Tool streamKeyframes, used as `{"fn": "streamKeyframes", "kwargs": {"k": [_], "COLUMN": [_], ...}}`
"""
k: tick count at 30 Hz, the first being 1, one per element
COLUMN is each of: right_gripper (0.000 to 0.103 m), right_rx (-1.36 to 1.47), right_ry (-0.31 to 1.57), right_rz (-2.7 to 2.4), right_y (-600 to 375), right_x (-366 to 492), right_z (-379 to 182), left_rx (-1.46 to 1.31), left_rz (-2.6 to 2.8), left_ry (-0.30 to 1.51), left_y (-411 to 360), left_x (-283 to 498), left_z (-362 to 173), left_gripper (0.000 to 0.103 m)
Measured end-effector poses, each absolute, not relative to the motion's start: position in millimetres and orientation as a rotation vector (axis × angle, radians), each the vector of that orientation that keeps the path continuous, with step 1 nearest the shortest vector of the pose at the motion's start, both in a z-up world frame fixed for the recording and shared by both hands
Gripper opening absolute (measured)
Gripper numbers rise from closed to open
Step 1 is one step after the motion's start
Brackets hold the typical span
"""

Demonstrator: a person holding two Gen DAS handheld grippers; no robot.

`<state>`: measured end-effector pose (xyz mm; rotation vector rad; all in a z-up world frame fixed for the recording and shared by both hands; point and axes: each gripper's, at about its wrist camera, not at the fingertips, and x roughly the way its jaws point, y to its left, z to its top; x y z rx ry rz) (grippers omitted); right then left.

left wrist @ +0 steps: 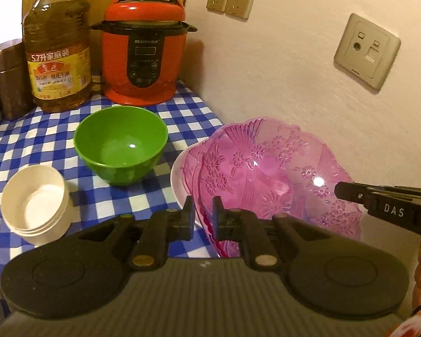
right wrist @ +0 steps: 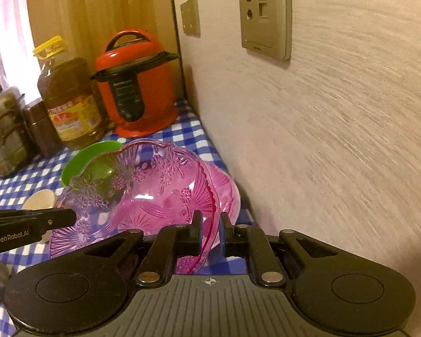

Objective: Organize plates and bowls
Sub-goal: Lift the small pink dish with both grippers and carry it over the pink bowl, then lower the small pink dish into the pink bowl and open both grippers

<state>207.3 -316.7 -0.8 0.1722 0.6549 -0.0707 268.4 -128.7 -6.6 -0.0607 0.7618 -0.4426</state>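
A see-through pink bowl [left wrist: 266, 168] [right wrist: 154, 191] with a flower pattern is held tilted between both grippers. My left gripper [left wrist: 203, 213] [right wrist: 70, 217] is shut on its near-left rim. My right gripper [right wrist: 210, 230] [left wrist: 339, 191] is shut on the opposite rim. Under and behind it lie another pink bowl [right wrist: 227, 193] and a white bowl [left wrist: 176, 177], close to the wall. A green bowl [left wrist: 120, 146] [right wrist: 78, 165] stands upright to the left. Stacked small white cups [left wrist: 36, 202] [right wrist: 39, 199] sit nearer, at the left.
The blue-checked tablecloth [left wrist: 28, 140] ends at the wall on the right, which carries socket plates [left wrist: 366, 50]. At the back stand a red pressure cooker [left wrist: 143, 56], a large oil bottle [left wrist: 57, 56], a brown canister [left wrist: 8, 78] and stacked steel tins [right wrist: 2, 132].
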Motion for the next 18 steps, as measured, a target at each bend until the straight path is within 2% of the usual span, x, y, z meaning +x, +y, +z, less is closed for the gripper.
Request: {"fn": "streamKeyframes", "kwargs": {"k": [18], "right_gripper": [0.012], "right_rx": [0.117], "right_ry": [0.664], "right_rz": [-0.083], "right_y": [-330.0], "right_x": [270.0], "right_z": [-47.1], "left_rx": [-0.062], "left_rz": [-0.431], "left_ry": [0.768], "left_y": [-151.3], "left_x": [331.0], "left_z": [-52.5], "left_gripper": [0.011]}}
